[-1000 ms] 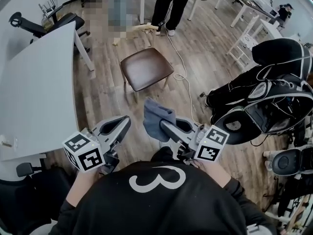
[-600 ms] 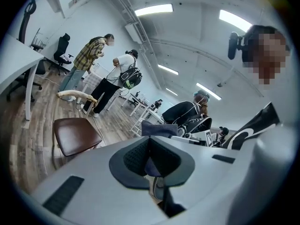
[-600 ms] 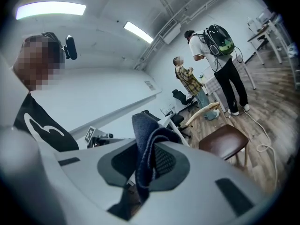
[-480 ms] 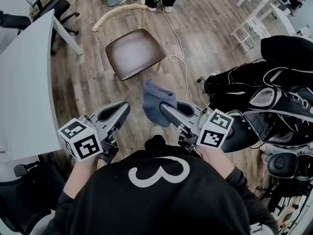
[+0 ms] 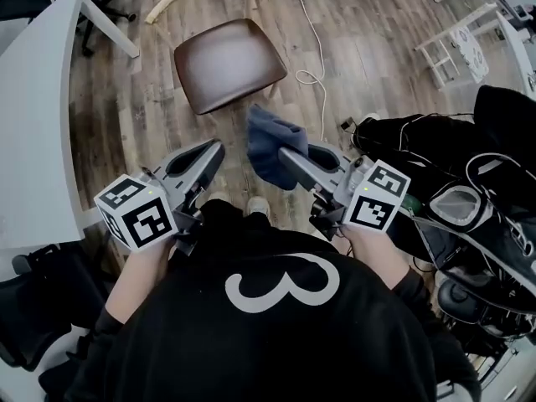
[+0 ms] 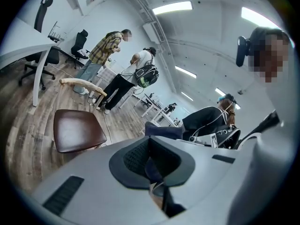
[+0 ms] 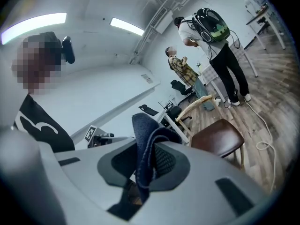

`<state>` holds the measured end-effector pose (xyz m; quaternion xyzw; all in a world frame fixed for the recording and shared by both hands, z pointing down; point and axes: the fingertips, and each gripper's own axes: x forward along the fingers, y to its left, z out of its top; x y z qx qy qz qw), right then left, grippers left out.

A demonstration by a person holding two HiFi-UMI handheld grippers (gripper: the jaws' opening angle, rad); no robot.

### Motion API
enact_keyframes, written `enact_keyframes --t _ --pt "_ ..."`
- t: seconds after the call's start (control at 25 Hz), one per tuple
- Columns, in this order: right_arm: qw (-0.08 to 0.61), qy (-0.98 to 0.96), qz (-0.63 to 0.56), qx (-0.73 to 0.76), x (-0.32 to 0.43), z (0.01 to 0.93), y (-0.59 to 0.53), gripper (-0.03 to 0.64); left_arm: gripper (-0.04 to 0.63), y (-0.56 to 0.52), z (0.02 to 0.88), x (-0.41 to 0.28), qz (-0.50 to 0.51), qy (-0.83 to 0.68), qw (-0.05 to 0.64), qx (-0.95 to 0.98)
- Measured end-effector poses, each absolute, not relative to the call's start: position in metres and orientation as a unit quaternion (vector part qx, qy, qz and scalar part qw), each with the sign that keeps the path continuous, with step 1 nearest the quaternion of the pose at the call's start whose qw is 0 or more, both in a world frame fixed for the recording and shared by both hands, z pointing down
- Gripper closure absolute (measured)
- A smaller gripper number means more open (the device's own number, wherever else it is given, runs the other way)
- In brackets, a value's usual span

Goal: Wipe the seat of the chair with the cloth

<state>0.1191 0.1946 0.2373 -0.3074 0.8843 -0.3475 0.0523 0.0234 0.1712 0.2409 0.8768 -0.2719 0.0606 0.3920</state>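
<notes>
Nearer the seat (image 5: 228,64) than a second ago, right gripper (image 5: 285,153) stretched forward, jaws clamped on cloth (image 5: 266,136) just short of it, left gripper (image 5: 214,148) level beside, jaws together, empty.

Wood-plank floor (image 5: 155,136) under a brown-seated chair (image 5: 229,64), a looping white cable (image 5: 316,77) and black bags (image 5: 423,136) at right.

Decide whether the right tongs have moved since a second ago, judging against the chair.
Yes: the right tongs, shut on the cloth, have come nearer the chair seat, closing the gap between them.
</notes>
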Motion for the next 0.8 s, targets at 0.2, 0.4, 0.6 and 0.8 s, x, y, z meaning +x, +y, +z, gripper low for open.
enact_keyframes --t 0.2,0.4,0.6,0.8 --pt "0.046 0.875 -0.372 -0.308 0.116 0.26 0.159 0.565 0.583 0.141 0.266 0.02 0.061 -0.298 0.406 0.862" --pt "0.021 0.87 -0.383 -0.309 0.109 0.28 0.108 0.565 0.583 0.09 0.294 0.008 0.057 -0.317 0.417 0.85" --pt "-0.001 0.865 -0.403 -0.3 0.094 0.296 0.036 0.565 0.583 0.025 0.331 -0.021 0.06 -0.352 0.438 0.825" --pt "-0.023 0.86 -0.42 -0.288 0.071 0.308 -0.038 0.565 0.583 -0.036 0.351 -0.05 0.044 -0.38 0.463 0.799"
